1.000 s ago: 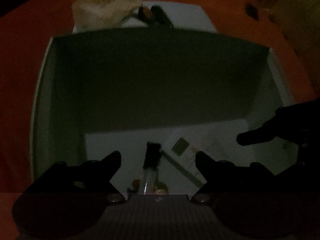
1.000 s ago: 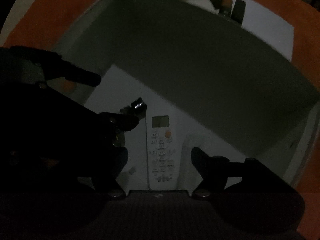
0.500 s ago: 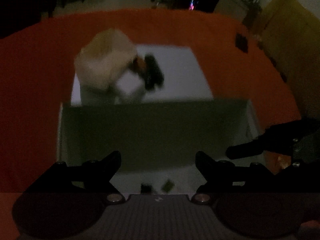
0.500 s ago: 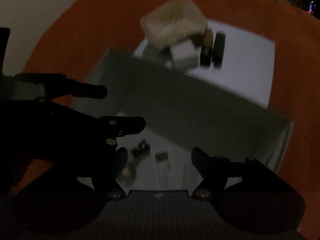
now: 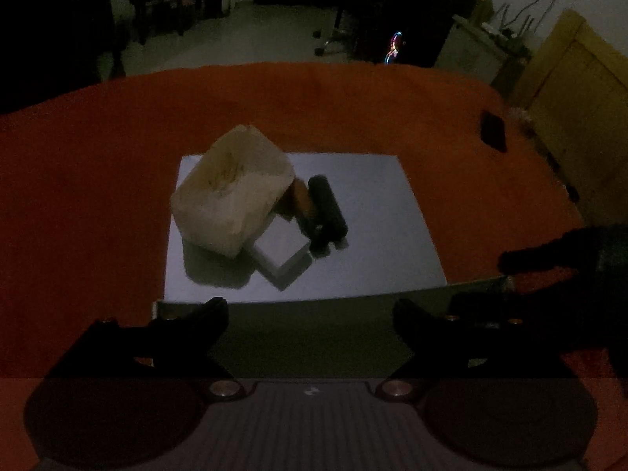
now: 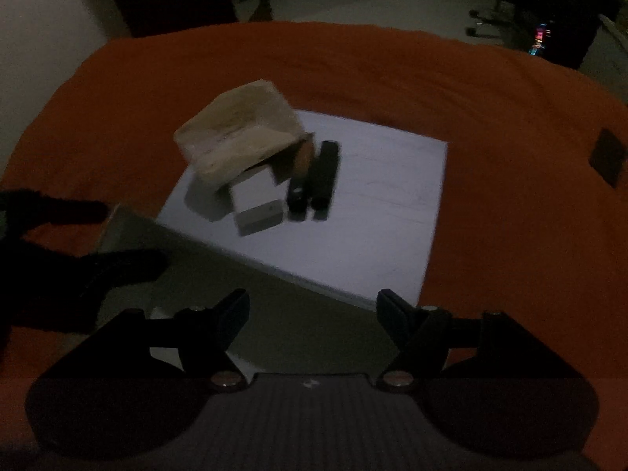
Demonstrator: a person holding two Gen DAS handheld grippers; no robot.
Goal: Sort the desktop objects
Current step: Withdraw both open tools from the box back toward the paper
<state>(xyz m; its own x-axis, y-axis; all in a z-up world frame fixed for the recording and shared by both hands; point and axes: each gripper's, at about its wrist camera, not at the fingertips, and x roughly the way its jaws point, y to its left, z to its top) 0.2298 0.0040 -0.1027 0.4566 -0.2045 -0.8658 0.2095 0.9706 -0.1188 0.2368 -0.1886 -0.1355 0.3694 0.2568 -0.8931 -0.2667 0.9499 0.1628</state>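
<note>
Left gripper (image 5: 310, 312) and right gripper (image 6: 313, 306), both with fingers spread and holding nothing, hover side by side over the near wall of a grey box (image 5: 306, 337). Ahead of them, on a white sheet (image 5: 376, 227) over the orange tablecloth (image 5: 98, 180), lie a pale bag (image 5: 231, 192), a white box (image 5: 280, 249) touching it, and two dark cylinders (image 5: 325, 208) just beside.

Pale crumpled bag (image 5: 231, 192) overlapping white box (image 5: 280, 251), two dark cylinders (image 5: 327, 206) beside, on white sheet (image 5: 376, 212)
</note>
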